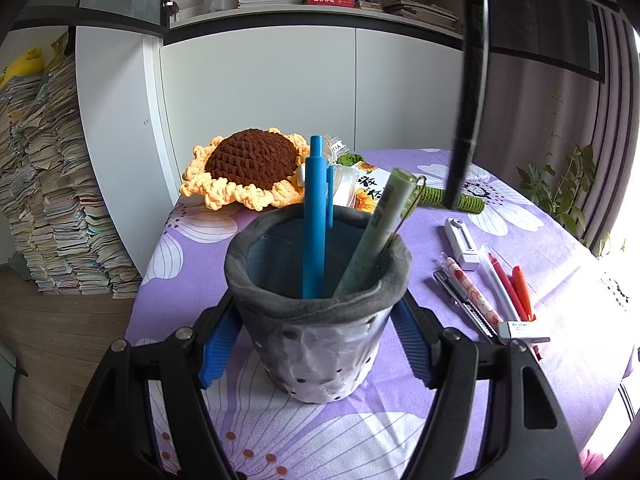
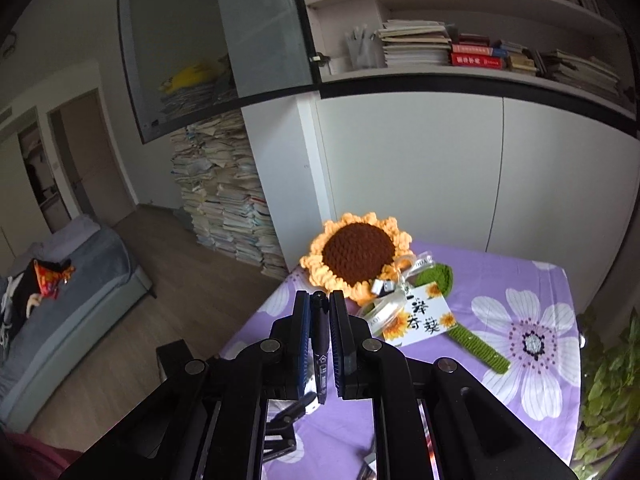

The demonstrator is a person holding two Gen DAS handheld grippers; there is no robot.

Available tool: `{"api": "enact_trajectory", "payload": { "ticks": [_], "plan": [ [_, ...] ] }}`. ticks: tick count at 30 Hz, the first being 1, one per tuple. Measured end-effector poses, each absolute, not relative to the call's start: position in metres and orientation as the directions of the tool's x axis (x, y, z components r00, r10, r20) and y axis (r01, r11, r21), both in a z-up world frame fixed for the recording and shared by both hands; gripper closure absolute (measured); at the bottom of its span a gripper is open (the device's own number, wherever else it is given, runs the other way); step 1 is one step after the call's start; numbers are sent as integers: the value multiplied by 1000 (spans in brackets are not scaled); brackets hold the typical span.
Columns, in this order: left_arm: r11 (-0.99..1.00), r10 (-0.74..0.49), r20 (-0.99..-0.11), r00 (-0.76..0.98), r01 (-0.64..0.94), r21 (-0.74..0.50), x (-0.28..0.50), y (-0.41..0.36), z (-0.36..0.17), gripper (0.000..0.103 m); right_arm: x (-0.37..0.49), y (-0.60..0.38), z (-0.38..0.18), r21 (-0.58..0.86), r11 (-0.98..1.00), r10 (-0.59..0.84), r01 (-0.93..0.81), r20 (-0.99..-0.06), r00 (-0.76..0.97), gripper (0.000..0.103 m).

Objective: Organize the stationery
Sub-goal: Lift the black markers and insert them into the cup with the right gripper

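A grey fabric-lined pen holder (image 1: 316, 316) stands on the purple floral tablecloth (image 1: 280, 432). My left gripper (image 1: 318, 344) is shut on its sides, blue pads against both walls. Inside stand a blue pen (image 1: 314, 216) and a pale green pen (image 1: 376, 232). My right gripper (image 2: 320, 320) is shut on a black pen (image 2: 319, 340), held high above the table; that pen hangs blurred over the holder in the left wrist view (image 1: 468, 92). Loose items lie right of the holder: a white correction tape (image 1: 462, 244), a patterned pen (image 1: 472, 292), red pens (image 1: 516, 288) and an eraser (image 1: 524, 330).
A crocheted sunflower (image 1: 248, 168) with a green stem (image 1: 460, 200) and a card (image 1: 372, 192) lies at the table's far side, also in the right wrist view (image 2: 356, 258). White cabinets stand behind. Book stacks (image 1: 48, 208) rise at left. A plant (image 1: 560, 184) is at right.
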State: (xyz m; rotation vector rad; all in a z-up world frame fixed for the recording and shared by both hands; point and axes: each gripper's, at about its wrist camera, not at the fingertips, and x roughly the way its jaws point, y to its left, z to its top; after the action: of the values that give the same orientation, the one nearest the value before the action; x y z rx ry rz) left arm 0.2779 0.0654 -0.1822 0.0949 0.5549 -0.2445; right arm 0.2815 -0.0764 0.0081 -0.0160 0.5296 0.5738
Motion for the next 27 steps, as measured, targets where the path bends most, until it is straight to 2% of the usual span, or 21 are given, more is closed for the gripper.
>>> {"api": "enact_trajectory", "payload": {
  "ticks": [5,11,24,27],
  "plan": [
    [967,-204,-531,822,255,23,277,65,-183,32,281,-64,20,133,817,556,-562,-443,704,92],
    [966,-205,-530,823,256,24,277,65,-184,32,295,-53,9,144,811,562,-566,-459,688,92],
    [966,-205,-523,827,256,27,276,64,-185,32,327,-43,-68,230,810,538,-539,-657,528,92],
    [966,-206,-522,828,258,28,275,64,-184,32,329,-50,-73,254,815,537,-520,-668,516,92]
  ]
}}
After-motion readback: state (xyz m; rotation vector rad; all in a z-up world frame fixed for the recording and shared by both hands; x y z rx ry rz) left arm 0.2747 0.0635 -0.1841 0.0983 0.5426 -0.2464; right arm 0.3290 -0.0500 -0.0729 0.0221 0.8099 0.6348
